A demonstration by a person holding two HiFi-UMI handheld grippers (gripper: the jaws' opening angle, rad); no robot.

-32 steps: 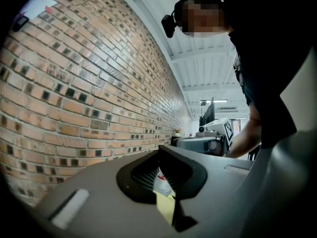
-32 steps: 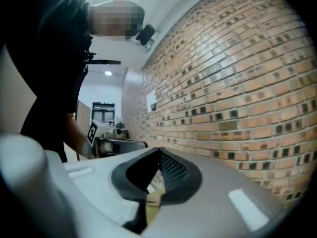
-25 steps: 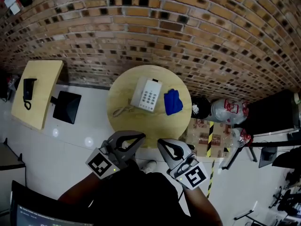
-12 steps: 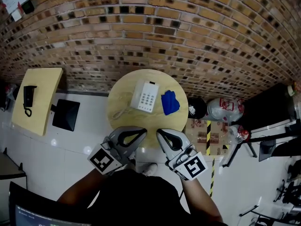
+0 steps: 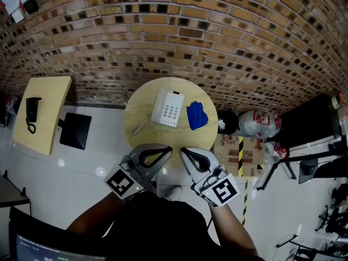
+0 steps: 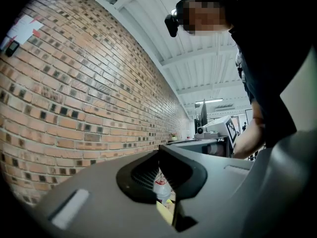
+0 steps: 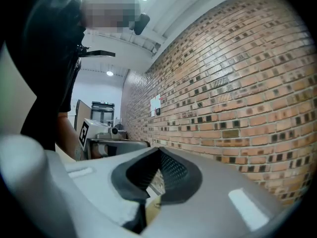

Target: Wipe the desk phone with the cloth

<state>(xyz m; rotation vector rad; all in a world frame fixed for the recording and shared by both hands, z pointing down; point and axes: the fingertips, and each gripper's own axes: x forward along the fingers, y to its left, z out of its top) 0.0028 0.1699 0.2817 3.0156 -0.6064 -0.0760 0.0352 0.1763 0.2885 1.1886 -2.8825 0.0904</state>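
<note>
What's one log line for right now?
left claw: shut, empty | right claw: shut, empty | cloth: on table, beside phone, untouched | wiping: not started

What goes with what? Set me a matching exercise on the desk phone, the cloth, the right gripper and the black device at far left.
Things:
1. desk phone
2. cloth
3. right gripper
4. black device

Descriptions:
a. blue
b. shut, nothing between the jaws
c. white
d. lying on the rectangular side table

Pairs: 1-c, 2-a, 3-b, 4-d
</note>
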